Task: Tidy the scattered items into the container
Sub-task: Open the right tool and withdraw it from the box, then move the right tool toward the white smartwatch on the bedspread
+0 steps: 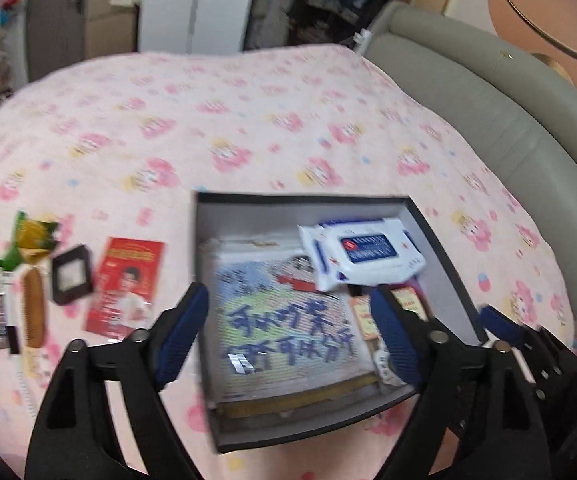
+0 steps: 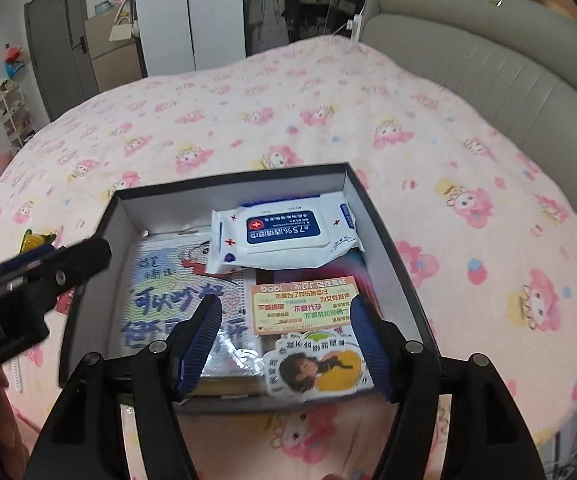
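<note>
A dark box (image 1: 300,197) (image 2: 228,179) with white inner walls sits on the pink bedspread. Inside lie a white-and-blue wipes pack (image 1: 362,256) (image 2: 284,236), a bead picture with blue writing (image 1: 284,320) (image 2: 176,300), an orange card (image 2: 304,304) and a cartoon sticker (image 2: 320,364). My left gripper (image 1: 288,336) hangs open above the box, nothing between its fingers. My right gripper (image 2: 284,340) is open too, over the box's near end, empty. Left of the box lie a red booklet (image 1: 126,288), a black square frame (image 1: 71,280), a wooden comb (image 1: 33,312) and a green-yellow wrapper (image 1: 34,236) (image 2: 36,238).
The flowered pink bedspread (image 1: 248,120) stretches beyond the box. A grey padded headboard (image 1: 468,92) (image 2: 488,60) curves along the right. A thin dark stick-like item (image 1: 2,312) lies beside the comb. Wardrobes and a door stand past the bed's far edge.
</note>
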{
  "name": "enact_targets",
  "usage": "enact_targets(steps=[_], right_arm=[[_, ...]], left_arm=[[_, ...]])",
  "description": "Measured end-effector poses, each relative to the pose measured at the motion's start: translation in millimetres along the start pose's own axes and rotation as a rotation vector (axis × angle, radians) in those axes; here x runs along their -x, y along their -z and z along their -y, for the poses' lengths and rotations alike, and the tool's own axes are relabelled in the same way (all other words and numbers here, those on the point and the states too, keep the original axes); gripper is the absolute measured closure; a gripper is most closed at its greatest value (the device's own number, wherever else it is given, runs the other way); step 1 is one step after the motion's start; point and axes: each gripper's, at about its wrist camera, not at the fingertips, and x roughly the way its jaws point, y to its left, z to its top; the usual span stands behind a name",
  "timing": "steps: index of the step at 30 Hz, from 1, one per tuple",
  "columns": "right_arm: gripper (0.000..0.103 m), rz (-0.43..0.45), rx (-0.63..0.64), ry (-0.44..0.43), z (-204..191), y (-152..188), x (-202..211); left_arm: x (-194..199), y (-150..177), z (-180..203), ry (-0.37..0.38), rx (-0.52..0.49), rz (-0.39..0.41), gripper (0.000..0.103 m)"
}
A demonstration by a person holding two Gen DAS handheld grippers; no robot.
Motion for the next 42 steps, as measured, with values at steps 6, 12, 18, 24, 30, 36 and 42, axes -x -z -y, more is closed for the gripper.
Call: enact_targets(steps=[6, 12, 18, 24, 30, 36, 42], right_arm=[[0.031, 0.007, -0.032, -0.029, -18.1, 10.3, 25.1], [0.025, 0.027, -0.017, -0.058, -39.7, 28.3, 49.9], [0.024, 0.018, 0.03, -0.073, -58.5, 53.6, 61.6], [0.024, 0.027, 0.085, -0.129, -89.5, 66.1, 73.1], [0.024, 0.024, 0.165, -0.206, -140.6, 75.9, 72.7], [0.024, -0.027, 0.28, -0.31, -196.2, 81.1, 51.5], [0.024, -0.115, 0.363, -0.349, -242.4, 89.2, 9.4]], left_arm=[[31.8, 10.8, -14.6, -0.036, -0.027, 0.017, 0.017], [67.1, 28.7, -32.4, -0.035, 0.007, 0.046, 0.017], [98.0, 64.1, -46.4, -0.091, -0.001, 0.094, 0.017], [116.8, 91.5, -80.7, -0.102, 0.045, 0.072, 0.017], [136.8, 103.2, -129.0, -0.141, 0.102, 0.079, 0.017], [133.1, 113.4, -193.8, -0.17, 0.269, 0.041, 0.02], [106.0, 118.5, -257.5, -0.193, 0.444, -0.046, 0.021]])
